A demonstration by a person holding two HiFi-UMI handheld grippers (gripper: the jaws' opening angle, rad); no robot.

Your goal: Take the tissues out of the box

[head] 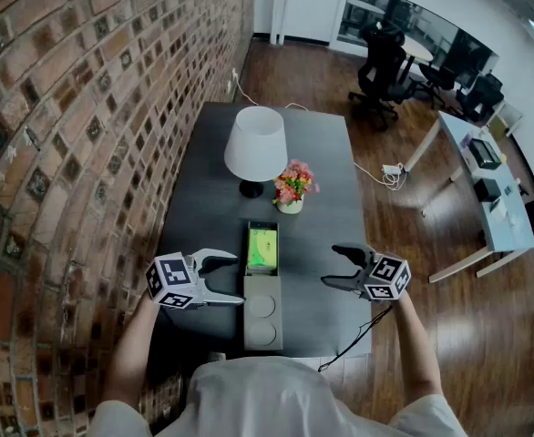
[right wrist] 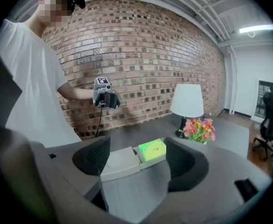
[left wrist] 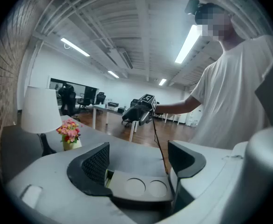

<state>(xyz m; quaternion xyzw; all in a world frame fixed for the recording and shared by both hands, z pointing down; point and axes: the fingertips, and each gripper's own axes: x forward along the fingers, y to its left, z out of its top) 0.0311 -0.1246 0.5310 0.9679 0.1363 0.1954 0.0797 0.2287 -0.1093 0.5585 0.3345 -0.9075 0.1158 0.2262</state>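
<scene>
Brick-walled office | dark table [head: 208,198] | tissue box [head: 262,299] | left gripper [head: 238,280], right gripper [head: 330,266]: jaws spread

Matt grey box [head: 263,288], rough brick wall [head: 66,107]

Head view: the person's shirt [head: 276,399] covers the near edge of the table [head: 199,208], and the lower end of the cable [head: 363,335] is lost at the shirt. Print on the green pack [head: 261,248] in the box [head: 262,312] is too small to read. Whether a tissue protrudes cannot be determined. Items on the white desk [head: 486,198] at far right are too small to identify.

Left gripper view: one jaw of the left gripper [left wrist: 139,150] hides most of the green pack, probably leaving only a sliver. The gripper body cuts off the base of the lamp [left wrist: 39,110].
</scene>
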